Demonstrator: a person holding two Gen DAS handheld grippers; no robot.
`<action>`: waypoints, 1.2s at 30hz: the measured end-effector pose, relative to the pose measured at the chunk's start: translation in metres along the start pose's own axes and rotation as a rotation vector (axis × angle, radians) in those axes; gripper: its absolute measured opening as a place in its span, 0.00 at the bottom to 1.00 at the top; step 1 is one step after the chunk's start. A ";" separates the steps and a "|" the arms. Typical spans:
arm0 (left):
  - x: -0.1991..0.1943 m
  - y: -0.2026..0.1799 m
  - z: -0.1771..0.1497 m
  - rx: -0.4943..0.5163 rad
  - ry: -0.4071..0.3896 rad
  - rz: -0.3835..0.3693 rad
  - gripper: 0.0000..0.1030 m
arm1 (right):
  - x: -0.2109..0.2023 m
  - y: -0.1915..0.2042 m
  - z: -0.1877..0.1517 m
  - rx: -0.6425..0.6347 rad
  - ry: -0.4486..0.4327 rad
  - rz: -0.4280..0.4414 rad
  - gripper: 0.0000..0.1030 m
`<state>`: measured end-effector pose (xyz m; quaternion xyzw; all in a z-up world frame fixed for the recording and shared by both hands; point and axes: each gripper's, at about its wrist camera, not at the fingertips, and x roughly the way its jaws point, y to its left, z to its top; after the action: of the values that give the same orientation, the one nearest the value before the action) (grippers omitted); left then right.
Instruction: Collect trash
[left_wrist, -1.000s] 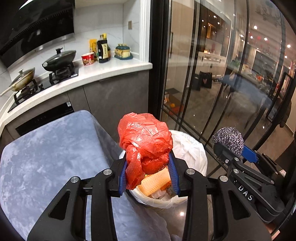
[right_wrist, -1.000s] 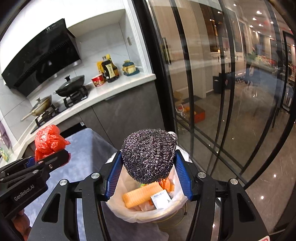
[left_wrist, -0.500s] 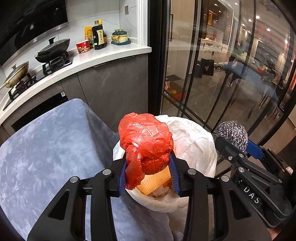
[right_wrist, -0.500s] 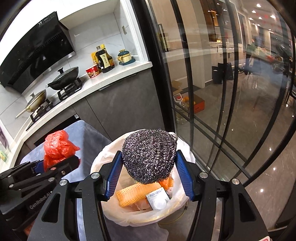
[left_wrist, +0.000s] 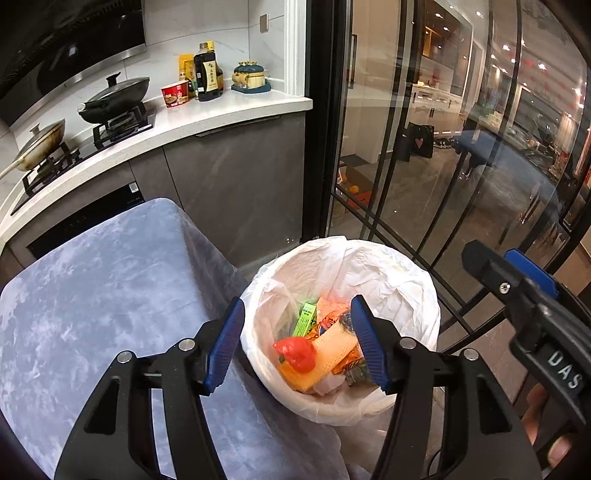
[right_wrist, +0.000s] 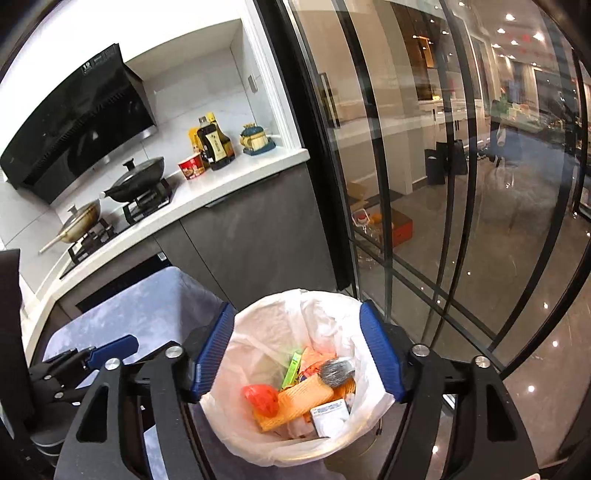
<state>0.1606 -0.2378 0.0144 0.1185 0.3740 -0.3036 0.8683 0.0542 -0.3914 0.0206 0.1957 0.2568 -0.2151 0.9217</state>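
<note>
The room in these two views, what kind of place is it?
Most likely a home kitchen: a gas stove with a lidded wok, a range hood above it, and sauce bottles on the white counter. A lined trash bin stands by glass doors.

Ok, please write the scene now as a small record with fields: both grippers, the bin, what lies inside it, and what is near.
left gripper: open, empty, jaws just opened, above bin
right gripper: open, empty, jaws just opened, above bin
bin: white liner, open top
red bag: inside bin
steel scourer: inside bin
other contents: orange sponge, green packet
beside bin: grey-blue cloth
</note>
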 end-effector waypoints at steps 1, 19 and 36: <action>-0.003 0.002 0.000 -0.003 -0.006 0.004 0.63 | -0.003 0.001 0.001 -0.001 -0.005 0.003 0.69; -0.048 0.029 -0.009 -0.039 -0.084 0.052 0.78 | -0.033 0.021 -0.007 -0.037 -0.013 -0.017 0.82; -0.078 0.045 -0.039 -0.065 -0.092 0.099 0.92 | -0.056 0.040 -0.032 -0.134 0.018 -0.040 0.94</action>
<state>0.1237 -0.1510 0.0430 0.0947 0.3370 -0.2532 0.9019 0.0183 -0.3264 0.0365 0.1305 0.2829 -0.2141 0.9258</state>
